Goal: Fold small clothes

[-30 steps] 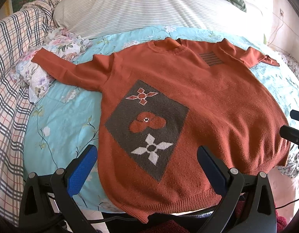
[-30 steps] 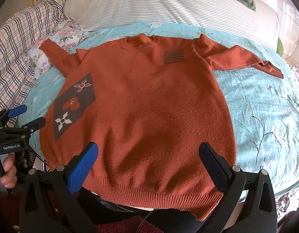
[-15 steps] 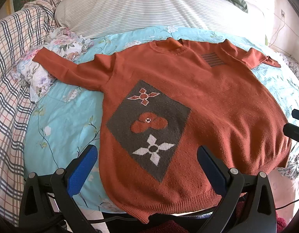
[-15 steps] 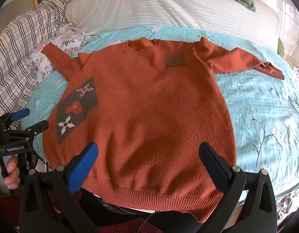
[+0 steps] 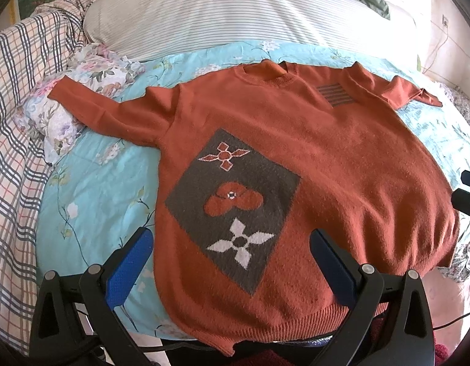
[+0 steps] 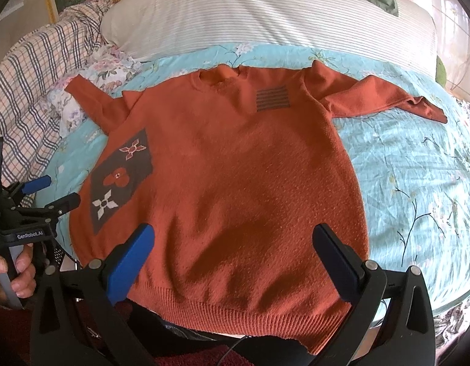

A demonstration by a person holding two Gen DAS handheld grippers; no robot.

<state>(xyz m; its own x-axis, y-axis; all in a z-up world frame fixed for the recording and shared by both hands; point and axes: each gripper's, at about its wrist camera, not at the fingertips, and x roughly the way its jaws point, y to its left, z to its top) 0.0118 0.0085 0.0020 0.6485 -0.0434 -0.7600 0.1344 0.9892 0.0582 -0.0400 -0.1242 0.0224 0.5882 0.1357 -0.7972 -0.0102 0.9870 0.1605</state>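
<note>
Left wrist view: one orange sweater (image 5: 326, 158) is spread flat on the bed (image 5: 91, 201), filling the frame's centre, its long axis running from hem at bottom to collar at top. Two sleeves are stretched toward upper left and upper right. The left gripper (image 5: 232, 262) and right gripper (image 6: 232, 259) are both held wide open, empty, over the hem, equally near.

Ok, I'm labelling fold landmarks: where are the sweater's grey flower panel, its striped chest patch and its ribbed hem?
grey flower panel (image 5: 232, 207), left wrist view, centre of panel.
striped chest patch (image 6: 273, 99), right wrist view, middle of stripes.
ribbed hem (image 6: 250, 314), right wrist view, middle of ribbing.
</note>
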